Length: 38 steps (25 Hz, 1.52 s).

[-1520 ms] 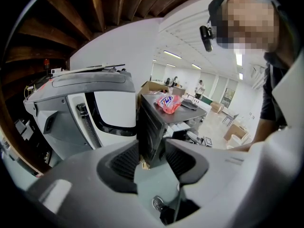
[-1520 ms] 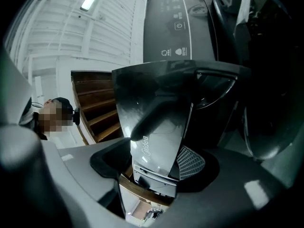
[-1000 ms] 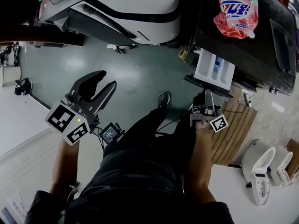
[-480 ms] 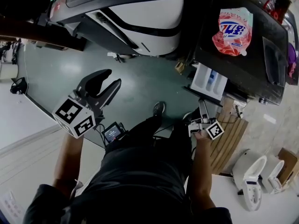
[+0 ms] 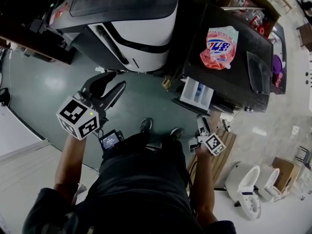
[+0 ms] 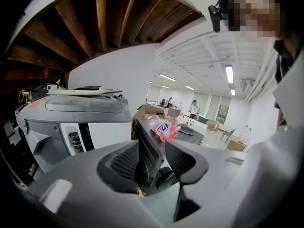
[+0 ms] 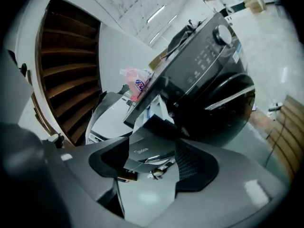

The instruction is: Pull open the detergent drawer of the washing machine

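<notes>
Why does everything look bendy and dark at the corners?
Left gripper view: the wide lens bends the wooden beams and blackens the corners. Right gripper view: the washing machine tilts and bulges. Head view: sharper, with glare on the green floor.

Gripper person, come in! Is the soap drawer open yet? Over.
Left gripper open, empty. Right gripper open, empty, off the detergent drawer. Drawer pulled out. Nothing in the way.

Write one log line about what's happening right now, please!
detergent drawer: pulled out | right gripper: open, not touching drawer | left gripper: open, empty | pink bag: on top of washing machine
</notes>
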Each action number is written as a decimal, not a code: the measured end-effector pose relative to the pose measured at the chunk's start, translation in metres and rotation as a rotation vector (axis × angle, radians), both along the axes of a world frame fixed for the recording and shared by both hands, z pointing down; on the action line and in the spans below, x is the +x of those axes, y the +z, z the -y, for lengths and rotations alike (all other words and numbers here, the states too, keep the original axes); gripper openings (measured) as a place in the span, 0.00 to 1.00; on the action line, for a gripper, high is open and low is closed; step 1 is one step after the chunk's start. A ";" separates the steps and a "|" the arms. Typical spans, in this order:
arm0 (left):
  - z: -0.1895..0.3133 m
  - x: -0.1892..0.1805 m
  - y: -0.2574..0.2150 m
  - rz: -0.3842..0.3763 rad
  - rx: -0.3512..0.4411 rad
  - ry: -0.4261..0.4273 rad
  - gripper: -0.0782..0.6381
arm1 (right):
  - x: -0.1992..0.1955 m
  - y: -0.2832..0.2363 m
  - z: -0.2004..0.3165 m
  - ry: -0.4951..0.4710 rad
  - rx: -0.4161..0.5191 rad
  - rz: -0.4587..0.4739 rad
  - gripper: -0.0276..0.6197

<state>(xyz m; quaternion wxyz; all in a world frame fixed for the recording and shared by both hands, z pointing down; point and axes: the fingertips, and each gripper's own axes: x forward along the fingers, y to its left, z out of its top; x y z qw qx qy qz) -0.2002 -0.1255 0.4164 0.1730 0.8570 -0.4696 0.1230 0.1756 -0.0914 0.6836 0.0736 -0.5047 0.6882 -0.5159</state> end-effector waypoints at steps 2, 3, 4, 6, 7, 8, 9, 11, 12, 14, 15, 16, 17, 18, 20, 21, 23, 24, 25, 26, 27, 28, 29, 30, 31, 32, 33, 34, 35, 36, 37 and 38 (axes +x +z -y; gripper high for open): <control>0.000 0.001 -0.005 -0.008 0.014 0.001 0.36 | 0.018 -0.013 -0.002 0.020 -0.003 -0.062 0.51; 0.000 0.002 -0.007 -0.012 0.019 0.003 0.36 | 0.025 -0.022 -0.002 0.021 0.005 -0.096 0.49; 0.000 0.003 -0.009 -0.016 0.024 0.005 0.36 | 0.032 -0.032 -0.003 0.018 0.020 -0.132 0.46; -0.001 0.007 -0.013 -0.024 0.036 0.011 0.36 | 0.043 -0.058 -0.001 0.004 0.073 -0.208 0.42; -0.002 0.009 -0.015 -0.028 0.043 0.014 0.36 | 0.047 -0.073 0.001 -0.007 0.109 -0.253 0.42; -0.002 0.011 -0.018 -0.031 0.050 0.018 0.36 | 0.051 -0.090 0.003 -0.019 0.146 -0.301 0.40; -0.002 0.014 -0.021 -0.034 0.057 0.023 0.36 | 0.054 -0.107 0.006 -0.031 0.181 -0.345 0.35; -0.003 0.020 -0.026 -0.036 0.070 0.037 0.36 | 0.056 -0.140 0.011 -0.056 0.235 -0.421 0.32; -0.003 0.023 -0.028 -0.036 0.077 0.046 0.36 | 0.058 -0.155 0.012 -0.068 0.254 -0.461 0.32; -0.003 0.029 -0.035 -0.036 0.093 0.062 0.36 | 0.059 -0.186 0.016 -0.087 0.294 -0.548 0.27; -0.003 0.032 -0.039 -0.036 0.103 0.069 0.36 | 0.059 -0.203 0.017 -0.092 0.320 -0.586 0.26; -0.003 0.034 -0.043 -0.036 0.113 0.075 0.36 | 0.058 -0.221 0.018 -0.095 0.348 -0.619 0.26; -0.003 0.036 -0.047 -0.036 0.122 0.081 0.36 | 0.057 -0.238 0.019 -0.096 0.375 -0.648 0.25; -0.003 0.037 -0.051 -0.036 0.131 0.086 0.36 | 0.056 -0.256 0.020 -0.096 0.400 -0.676 0.24; -0.002 0.040 -0.056 -0.035 0.147 0.097 0.36 | 0.051 -0.288 0.019 -0.106 0.446 -0.725 0.23; -0.001 0.042 -0.058 -0.032 0.154 0.104 0.36 | 0.046 -0.304 0.018 -0.119 0.474 -0.745 0.23; -0.002 0.045 -0.060 -0.021 0.168 0.119 0.36 | 0.034 -0.336 0.015 -0.156 0.541 -0.786 0.23; -0.002 0.047 -0.060 -0.014 0.174 0.128 0.36 | 0.028 -0.352 0.013 -0.173 0.576 -0.813 0.23; -0.003 0.049 -0.060 -0.009 0.179 0.137 0.36 | 0.023 -0.367 0.010 -0.185 0.608 -0.841 0.23; -0.004 0.051 -0.060 -0.005 0.184 0.146 0.36 | 0.018 -0.381 0.007 -0.190 0.637 -0.865 0.23; -0.005 0.054 -0.060 -0.002 0.188 0.154 0.36 | 0.015 -0.395 0.005 -0.190 0.662 -0.885 0.23; -0.006 0.055 -0.060 0.001 0.192 0.162 0.36 | 0.011 -0.408 0.002 -0.188 0.683 -0.900 0.21; -0.007 0.057 -0.060 0.005 0.196 0.169 0.36 | 0.008 -0.421 -0.001 -0.186 0.700 -0.915 0.19; -0.008 0.058 -0.060 0.011 0.201 0.175 0.36 | 0.003 -0.433 -0.004 -0.188 0.715 -0.931 0.16; -0.008 0.059 -0.060 0.015 0.204 0.180 0.36 | -0.001 -0.444 -0.007 -0.191 0.729 -0.945 0.16; -0.009 0.060 -0.060 0.017 0.207 0.184 0.36 | -0.005 -0.453 -0.010 -0.195 0.742 -0.956 0.16; -0.009 0.060 -0.060 0.015 0.207 0.187 0.36 | -0.009 -0.461 -0.013 -0.196 0.755 -0.966 0.16; -0.009 0.060 -0.060 0.011 0.208 0.189 0.36 | -0.011 -0.468 -0.016 -0.194 0.766 -0.974 0.16; -0.010 0.060 -0.061 0.006 0.208 0.190 0.36 | -0.014 -0.475 -0.018 -0.192 0.776 -0.977 0.16; -0.010 0.060 -0.061 0.002 0.208 0.192 0.36 | -0.016 -0.480 -0.021 -0.189 0.785 -0.980 0.16; -0.010 0.061 -0.060 -0.001 0.208 0.194 0.36 | -0.018 -0.485 -0.023 -0.186 0.792 -0.983 0.16; -0.011 0.062 -0.060 -0.003 0.207 0.197 0.36 | -0.020 -0.488 -0.025 -0.185 0.798 -0.988 0.16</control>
